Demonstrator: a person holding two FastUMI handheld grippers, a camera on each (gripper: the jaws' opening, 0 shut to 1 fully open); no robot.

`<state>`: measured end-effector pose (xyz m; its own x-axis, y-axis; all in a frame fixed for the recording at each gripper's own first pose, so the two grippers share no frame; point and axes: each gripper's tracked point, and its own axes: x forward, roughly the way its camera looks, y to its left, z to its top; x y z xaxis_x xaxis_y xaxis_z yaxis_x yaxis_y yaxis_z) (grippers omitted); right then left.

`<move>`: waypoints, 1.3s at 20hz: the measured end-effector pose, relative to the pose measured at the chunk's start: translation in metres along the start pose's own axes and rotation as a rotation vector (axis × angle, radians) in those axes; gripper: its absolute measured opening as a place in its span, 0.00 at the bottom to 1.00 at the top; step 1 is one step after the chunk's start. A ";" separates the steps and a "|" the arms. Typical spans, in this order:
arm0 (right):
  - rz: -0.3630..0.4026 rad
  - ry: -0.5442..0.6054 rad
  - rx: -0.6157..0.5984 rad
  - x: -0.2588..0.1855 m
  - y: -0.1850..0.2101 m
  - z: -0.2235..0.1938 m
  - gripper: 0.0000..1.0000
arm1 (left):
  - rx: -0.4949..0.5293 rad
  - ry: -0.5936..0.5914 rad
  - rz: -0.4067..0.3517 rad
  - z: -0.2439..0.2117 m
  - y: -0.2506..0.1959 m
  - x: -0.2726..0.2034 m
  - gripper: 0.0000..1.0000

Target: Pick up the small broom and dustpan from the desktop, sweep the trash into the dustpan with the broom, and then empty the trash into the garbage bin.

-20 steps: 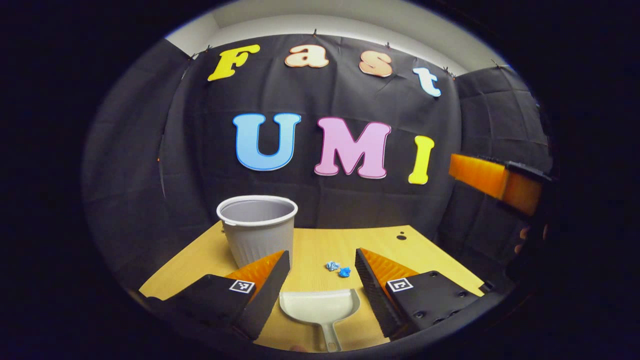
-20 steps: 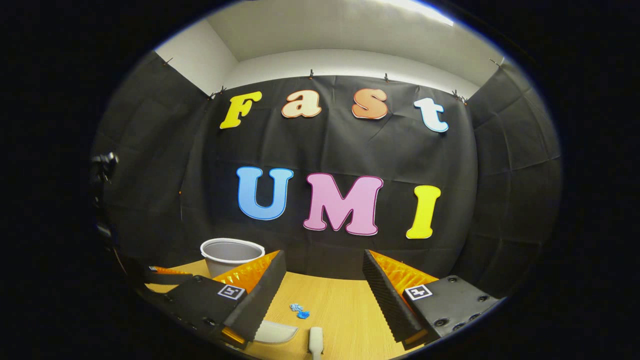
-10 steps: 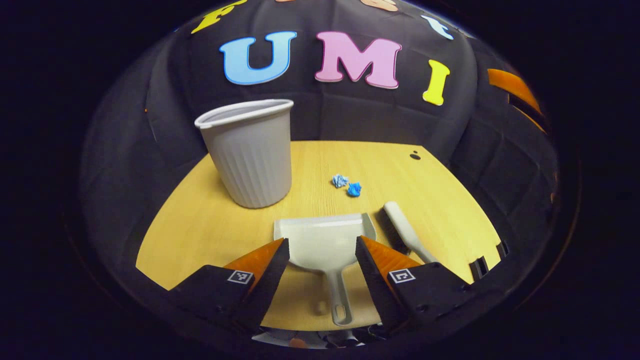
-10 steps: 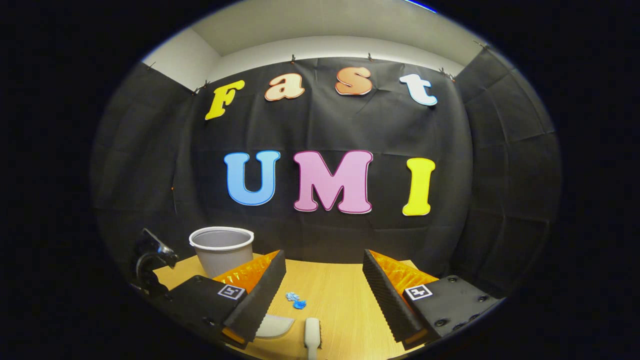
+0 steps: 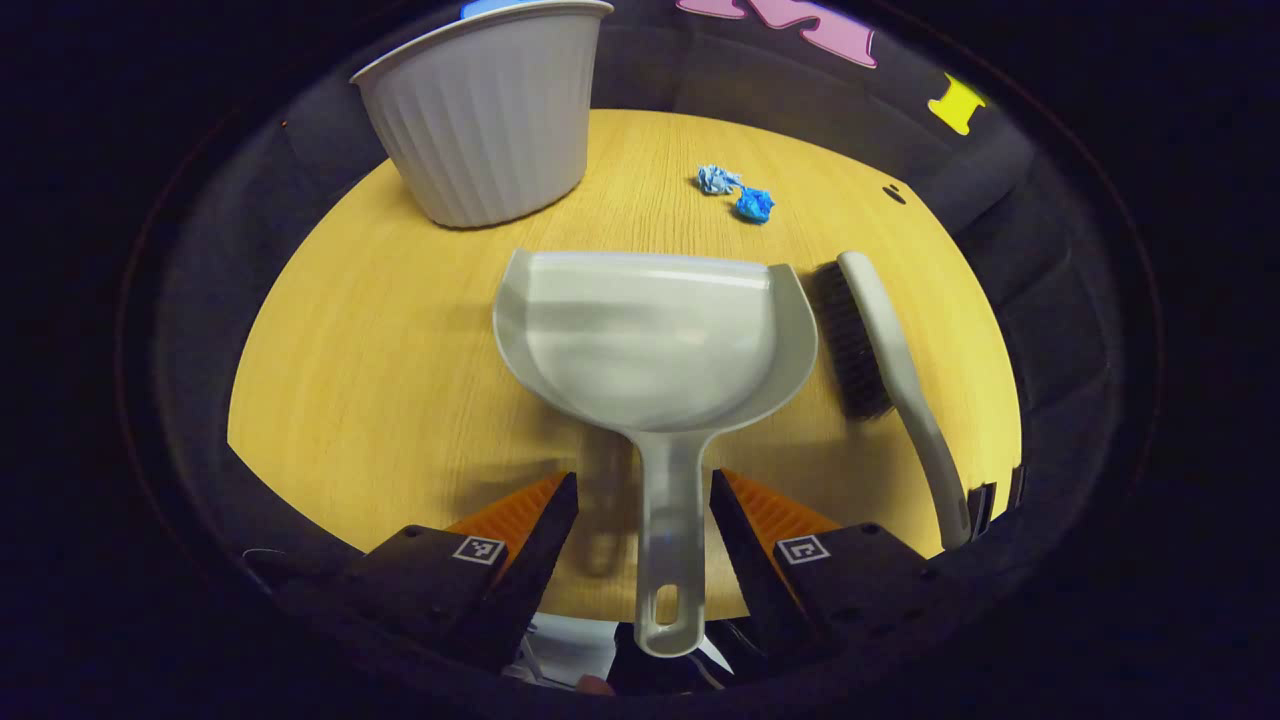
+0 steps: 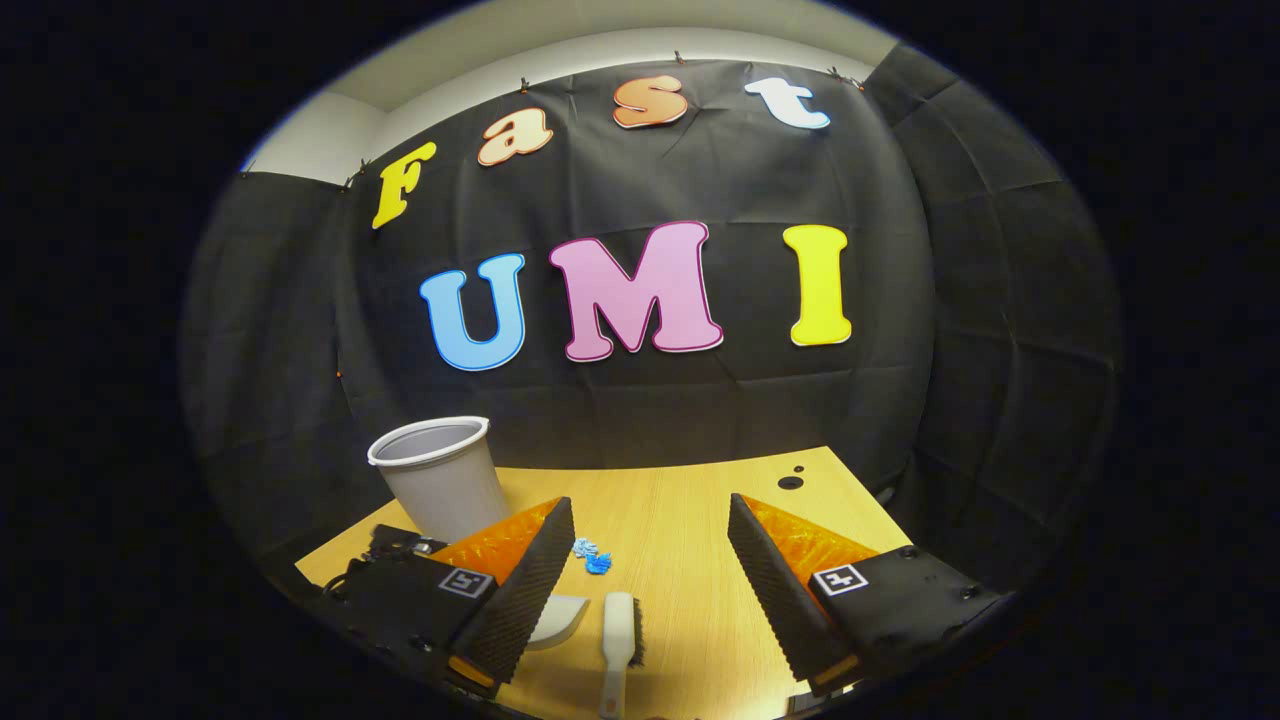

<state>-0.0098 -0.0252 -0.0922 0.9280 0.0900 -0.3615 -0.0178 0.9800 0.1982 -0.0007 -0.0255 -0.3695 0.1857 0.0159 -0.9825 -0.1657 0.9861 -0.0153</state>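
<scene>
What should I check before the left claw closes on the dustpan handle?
1. Dustpan handle between the left claw's fingers: ok, one finger on each side.
2. Left claw open wide enough: ok, gaps show on both sides of the handle.
3. Handle centred in the gap: ok, roughly.
4. Broom apart from the dustpan: ok, it lies beside the pan's right wall.
5. Right claw ready for the broom: ok, open above it, holding nothing.
6. Blue paper scraps between pan and garbage bin: ok, still on the desktop.
</scene>
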 end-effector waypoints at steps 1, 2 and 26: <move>0.008 0.014 -0.020 -0.001 -0.002 -0.003 1.00 | -0.005 0.031 0.008 0.004 -0.001 0.005 0.81; 0.016 0.024 -0.036 -0.004 -0.006 -0.004 1.00 | -0.016 0.057 0.020 0.005 -0.002 0.009 0.81; 0.069 0.650 -0.089 -0.045 0.001 -0.101 0.99 | 0.126 0.134 -0.001 0.028 0.025 0.017 0.29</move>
<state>-0.0894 -0.0100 -0.1674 0.5100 0.2150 -0.8329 -0.1264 0.9765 0.1746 0.0253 0.0036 -0.3811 0.0537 0.0012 -0.9986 -0.0415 0.9991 -0.0011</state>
